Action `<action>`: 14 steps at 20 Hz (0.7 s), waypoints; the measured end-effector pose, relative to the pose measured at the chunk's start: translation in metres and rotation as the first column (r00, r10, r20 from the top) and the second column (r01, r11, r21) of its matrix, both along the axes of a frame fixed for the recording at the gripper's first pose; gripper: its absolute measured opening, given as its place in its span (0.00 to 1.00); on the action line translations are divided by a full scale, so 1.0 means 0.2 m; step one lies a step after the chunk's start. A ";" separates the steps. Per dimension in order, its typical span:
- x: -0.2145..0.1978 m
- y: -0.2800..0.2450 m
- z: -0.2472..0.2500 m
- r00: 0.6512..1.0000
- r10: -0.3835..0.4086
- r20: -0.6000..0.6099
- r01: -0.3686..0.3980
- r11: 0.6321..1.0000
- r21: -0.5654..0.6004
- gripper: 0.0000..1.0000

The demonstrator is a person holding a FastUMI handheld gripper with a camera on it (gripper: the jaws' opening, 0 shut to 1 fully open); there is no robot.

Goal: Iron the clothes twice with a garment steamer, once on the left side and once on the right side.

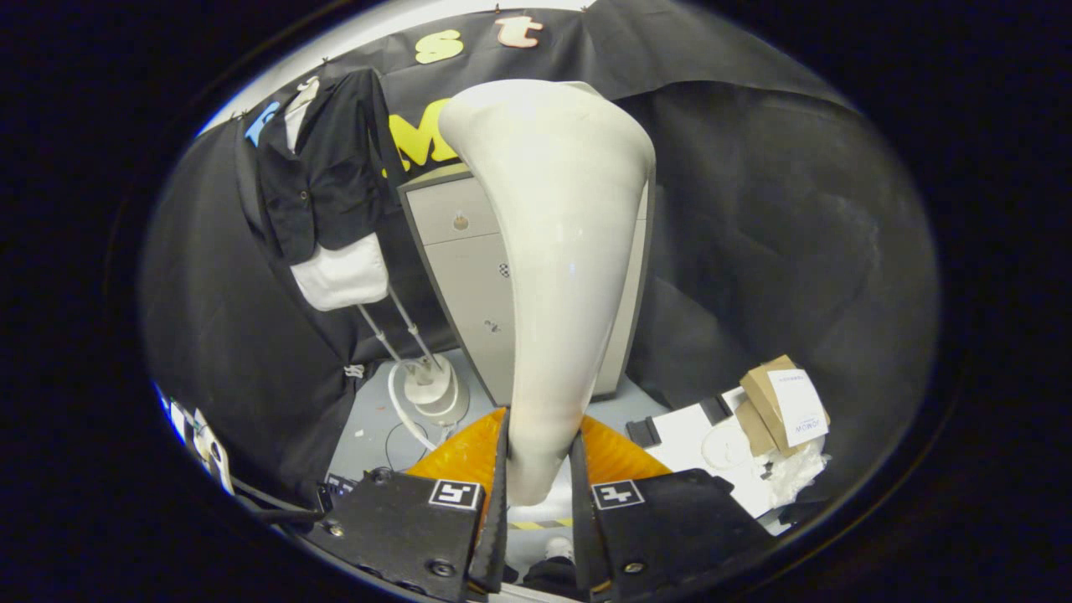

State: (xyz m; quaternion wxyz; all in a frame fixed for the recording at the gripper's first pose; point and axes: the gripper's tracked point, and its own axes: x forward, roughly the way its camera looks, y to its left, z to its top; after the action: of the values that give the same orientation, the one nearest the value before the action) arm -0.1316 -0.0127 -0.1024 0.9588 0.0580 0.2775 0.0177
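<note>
My gripper (540, 477) is shut on the narrow handle of a cream-white garment steamer (557, 251), which rises between the fingers and widens toward its head at the top. Both fingers press on the handle's lower end. A black jacket over a white shirt (322, 193) hangs on a stand, off to the left of the steamer and farther back, against the black cloth wall. The steamer head is apart from the clothes.
A grey drawer cabinet (456, 260) stands behind the steamer. The hanging stand's round white base (431, 389) with a white hose sits on the floor. An orange object (456, 456) lies just beyond the fingers. Cardboard boxes and white packaging (783, 410) lie on the right.
</note>
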 end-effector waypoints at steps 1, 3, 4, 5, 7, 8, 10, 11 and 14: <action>-0.01 0.01 -0.02 1.000 0.002 -0.007 -0.002 1.000 -0.003 0.35; -0.04 0.03 -0.05 1.000 -0.002 -0.014 0.002 1.000 -0.003 0.35; -0.04 0.04 -0.05 1.000 -0.004 -0.014 0.004 1.000 -0.004 0.35; -0.04 0.06 -0.06 1.000 -0.005 -0.013 0.005 1.000 -0.003 0.35; -0.04 0.07 -0.04 1.000 -0.007 -0.005 0.007 1.000 -0.009 0.35; -0.04 0.07 -0.02 1.000 -0.008 0.004 0.008 1.000 -0.010 0.35; -0.04 0.08 0.01 1.000 -0.014 0.022 0.014 1.000 -0.009 0.35; -0.03 0.08 0.02 0.999 -0.015 0.031 0.016 1.000 -0.011 0.35; -0.03 0.09 0.04 0.999 -0.016 0.039 0.017 1.000 -0.015 0.35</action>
State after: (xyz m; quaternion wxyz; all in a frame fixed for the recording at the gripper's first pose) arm -0.1373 0.0054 -0.0936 0.9646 0.0525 0.2583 0.0087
